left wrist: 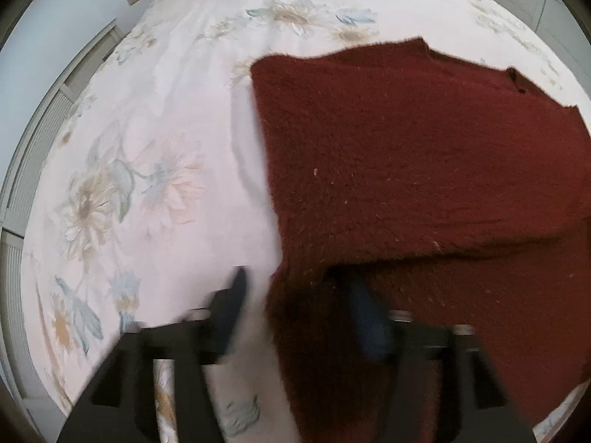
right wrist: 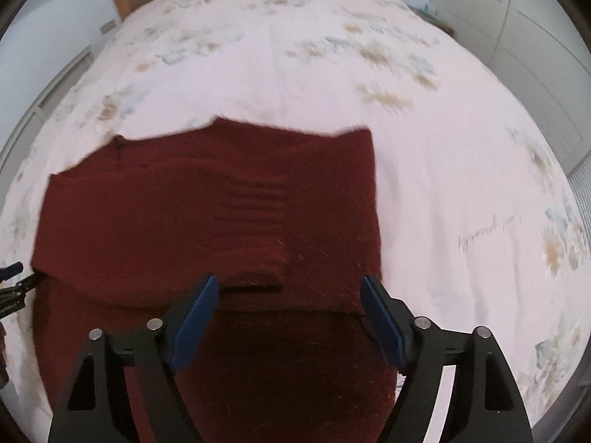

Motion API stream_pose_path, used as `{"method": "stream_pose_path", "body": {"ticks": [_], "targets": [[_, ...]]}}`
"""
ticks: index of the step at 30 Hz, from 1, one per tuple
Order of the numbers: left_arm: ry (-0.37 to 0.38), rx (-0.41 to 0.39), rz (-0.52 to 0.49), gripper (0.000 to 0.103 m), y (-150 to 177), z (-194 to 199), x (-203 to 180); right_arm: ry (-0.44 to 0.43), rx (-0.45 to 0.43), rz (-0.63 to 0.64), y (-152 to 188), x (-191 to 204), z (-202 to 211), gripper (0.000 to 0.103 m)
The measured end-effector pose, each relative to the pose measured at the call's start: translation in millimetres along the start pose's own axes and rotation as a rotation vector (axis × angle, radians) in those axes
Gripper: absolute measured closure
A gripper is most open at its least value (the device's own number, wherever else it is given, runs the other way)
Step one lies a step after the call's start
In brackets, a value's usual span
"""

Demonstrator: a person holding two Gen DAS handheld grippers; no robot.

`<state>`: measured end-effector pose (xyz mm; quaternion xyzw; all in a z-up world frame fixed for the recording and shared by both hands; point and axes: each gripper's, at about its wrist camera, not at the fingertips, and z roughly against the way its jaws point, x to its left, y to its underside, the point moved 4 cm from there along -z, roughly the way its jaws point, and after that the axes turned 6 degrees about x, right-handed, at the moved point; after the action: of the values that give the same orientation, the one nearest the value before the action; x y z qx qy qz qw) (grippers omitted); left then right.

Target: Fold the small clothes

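1. the dark red knitted garment (right wrist: 207, 221) lies on the bed (right wrist: 314, 74), on a white bedspread printed with pale flowers, at the near edge. its upper layer is folded over a lower layer that runs toward the near edge.
2. the right tongs (right wrist: 288, 288) stand wide apart above the fold line, blue pads (right wrist: 195, 317) clear of the cloth, gripping nothing.
3. the left tongs (left wrist: 295, 291) are open too. the left edge of the garment hangs or lies between the fingers, but the blurred view does not show the pads pressing on it, so i read it as let go.
4. in the right wrist view the tip of the left tongs shows at the far left, just beside the garment's left edge.
5. risk: the fuzzy knit could catch on a pad as the tongs lift away and drag the top layer off its fold.
6. risk: the far edge of the folded layer is uneven, with a bump in the middle, so a further fold may come out crooked unless it is squared first.
7. risk: the soft bedspread may bunch under a sliding pinch.
8. writing: a faint cursive line shows on the bedspread (right wrist: 487, 232) right of the garment; too blurred to read. no brand label is visible.
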<state>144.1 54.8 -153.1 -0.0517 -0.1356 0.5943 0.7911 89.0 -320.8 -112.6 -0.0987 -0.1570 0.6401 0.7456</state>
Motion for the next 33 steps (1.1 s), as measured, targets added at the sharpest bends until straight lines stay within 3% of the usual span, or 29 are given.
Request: {"method": "stream_pose_path", "body": {"ticks": [4,7,11,16,20,25,29,33], "targets": [[0.048,-0.042,0.008,0.022,-0.6,28.2,0.4,0.001,-0.038,0.067,-10.3,26.1,17.6,0.012],[0.096,-0.083,0.015,0.002,-8.2,49.2,-7.9,0.008,-0.069,0.126,-16.8,52.5,24.4,0.000],[0.128,-0.129,0.001,0.001,-31.5,62.3,-31.9,0.029,-0.075,0.173,-22.8,86.4,15.4,0.000],[0.131,-0.189,-0.031,0.001,-59.5,51.5,-64.0,0.034,-0.060,0.200,-17.1,110.5,-16.8,0.000],[0.129,-0.154,-0.068,0.001,-61.6,23.3,-88.9,0.044,-0.013,0.207,-5.6,115.3,-54.6,0.000],[0.093,-0.088,-0.101,0.001,-47.6,-19.1,-100.1,0.061,-0.015,0.196,12.0,92.2,-75.2,0.001],[0.096,-0.118,-0.087,0.001,-39.2,-23.7,-83.1,0.086,-0.036,0.165,13.5,63.8,-71.9,0.000],[0.074,-0.114,-0.054,0.001,-37.1,-27.8,-58.1,0.022,-0.020,0.086,13.9,38.4,-77.3,0.001]]}}
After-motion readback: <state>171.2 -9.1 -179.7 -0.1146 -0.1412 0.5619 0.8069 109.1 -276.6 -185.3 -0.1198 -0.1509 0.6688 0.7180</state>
